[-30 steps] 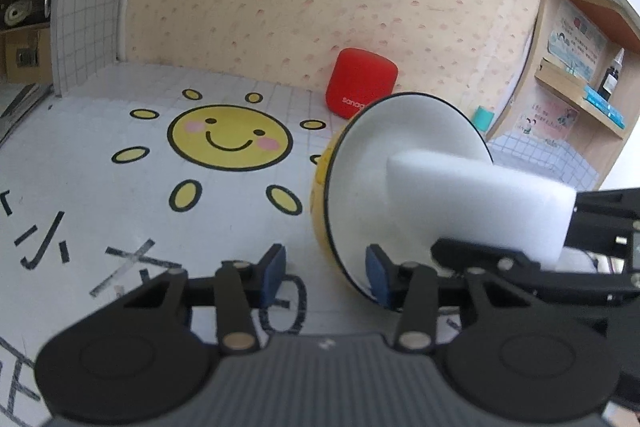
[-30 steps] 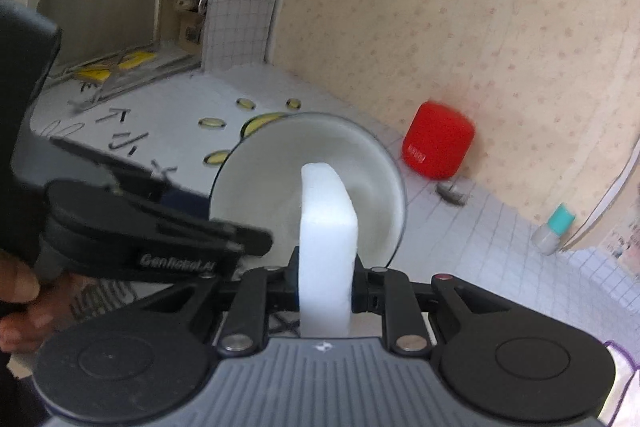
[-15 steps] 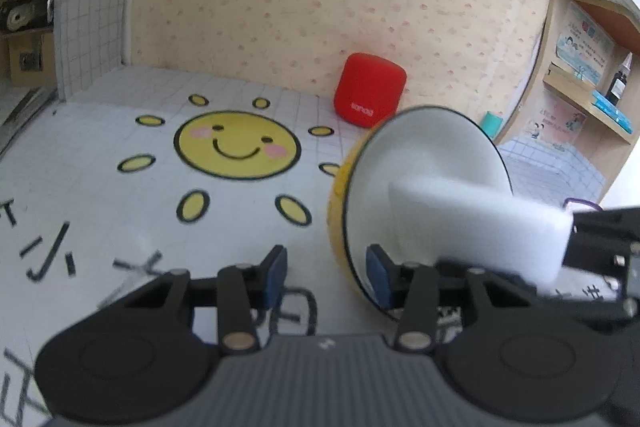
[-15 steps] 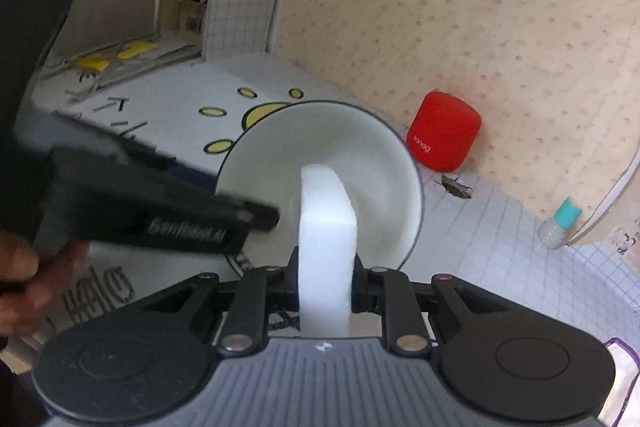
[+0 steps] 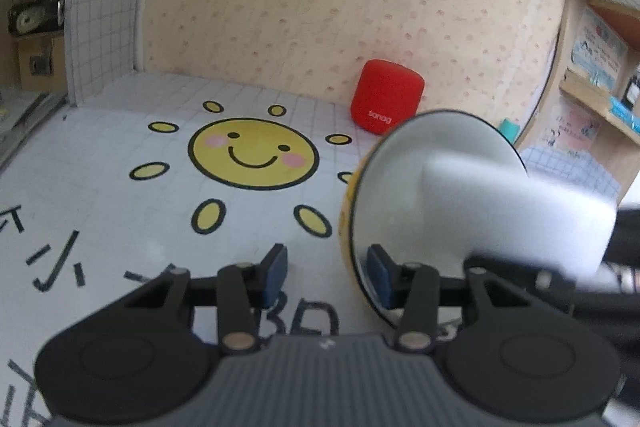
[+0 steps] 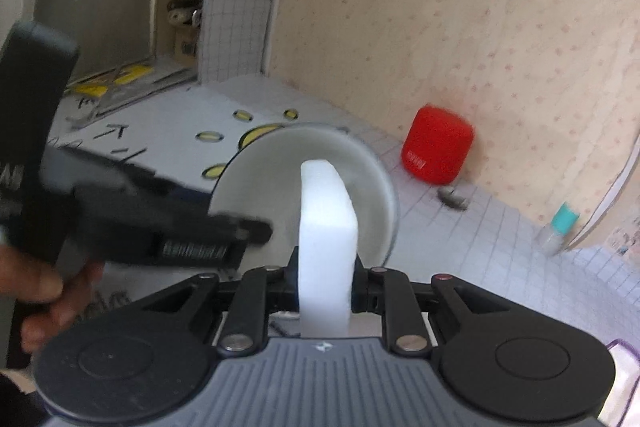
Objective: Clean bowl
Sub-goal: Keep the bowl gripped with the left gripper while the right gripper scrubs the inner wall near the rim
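Sun-print grid mat (image 5: 120, 131) at left. Left gripper (image 5: 327, 273) partly open; its right pad sits inside the bowl (image 5: 396, 187) rim, left pad outside and apart from it, so whether it grips I cannot tell. Bowl tipped on its side, right of the sun face. Right gripper (image 6: 326, 287) clamped on white sponge (image 6: 326, 227), whose tip is inside the bowl. Red speaker (image 5: 386, 97) behind, by wall.
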Motion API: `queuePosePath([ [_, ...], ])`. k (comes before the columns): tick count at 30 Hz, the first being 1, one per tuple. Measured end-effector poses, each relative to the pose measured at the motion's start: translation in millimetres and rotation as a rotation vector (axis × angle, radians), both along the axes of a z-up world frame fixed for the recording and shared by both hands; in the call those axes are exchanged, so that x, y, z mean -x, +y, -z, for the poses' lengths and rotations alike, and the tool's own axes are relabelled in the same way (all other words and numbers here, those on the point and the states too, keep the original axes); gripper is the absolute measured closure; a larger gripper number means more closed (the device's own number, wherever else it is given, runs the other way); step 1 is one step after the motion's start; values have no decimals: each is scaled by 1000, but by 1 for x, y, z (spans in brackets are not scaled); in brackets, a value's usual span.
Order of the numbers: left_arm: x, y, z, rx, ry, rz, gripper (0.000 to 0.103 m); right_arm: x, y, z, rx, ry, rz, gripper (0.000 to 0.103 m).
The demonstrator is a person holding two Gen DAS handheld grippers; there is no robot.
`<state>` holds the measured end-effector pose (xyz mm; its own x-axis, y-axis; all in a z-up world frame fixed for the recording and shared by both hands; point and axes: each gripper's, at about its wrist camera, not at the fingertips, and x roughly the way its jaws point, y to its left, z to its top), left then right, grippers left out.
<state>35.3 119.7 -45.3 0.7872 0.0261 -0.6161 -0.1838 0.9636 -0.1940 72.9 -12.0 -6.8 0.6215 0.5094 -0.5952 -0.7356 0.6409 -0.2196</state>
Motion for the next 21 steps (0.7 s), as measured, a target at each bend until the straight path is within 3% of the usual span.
queuePosePath([
  [3,4,1,-1,16,5,4,60,1,3,-6,9,-38,10,85],
  [10,10,-1,-2,34,8,13,62,8,14,12,97,11,-50,85],
  [13,13,5,-3,68,12,5,65,6,14,8,90,-14,-48,85],
  [17,15,6,-3,64,13,10,63,2,8,-4,47,-33,-30,85],
  [21,13,6,-3,68,11,2,62,2,10,1,67,-24,-32,85],
])
